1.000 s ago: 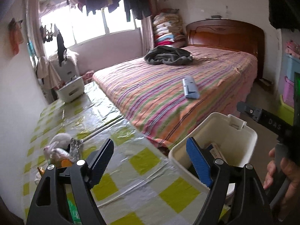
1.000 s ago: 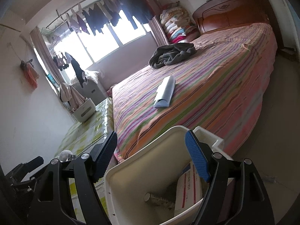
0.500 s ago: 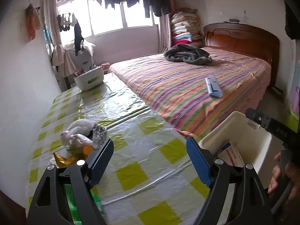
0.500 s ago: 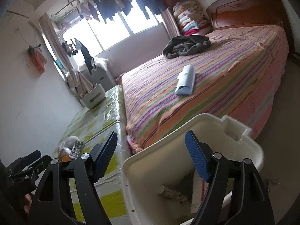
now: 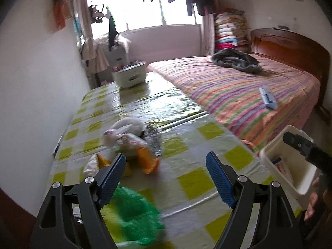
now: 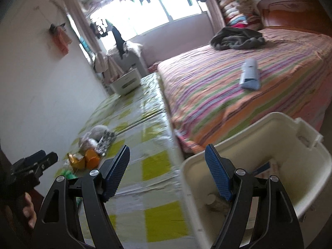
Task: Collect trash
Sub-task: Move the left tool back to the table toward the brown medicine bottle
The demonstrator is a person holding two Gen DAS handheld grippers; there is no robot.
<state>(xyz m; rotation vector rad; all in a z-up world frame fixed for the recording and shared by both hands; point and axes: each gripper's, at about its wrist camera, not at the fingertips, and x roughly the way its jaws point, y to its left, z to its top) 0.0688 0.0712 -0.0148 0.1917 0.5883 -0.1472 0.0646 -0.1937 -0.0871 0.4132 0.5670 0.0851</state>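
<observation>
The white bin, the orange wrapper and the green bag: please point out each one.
white bin [image 6: 290,128], right wrist view, on its far rim.
orange wrapper [image 5: 147,159], left wrist view, on its flat orange face.
green bag [image 5: 134,213], left wrist view, on its blurred middle.

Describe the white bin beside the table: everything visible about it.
The white bin looks like cream plastic, open-topped, with a rounded rim and a notched tab at its far corner. It stands upright off the table's edge, near the bed. Inside lie a printed carton and other blurred trash. The right gripper hovers by its rim.
</observation>
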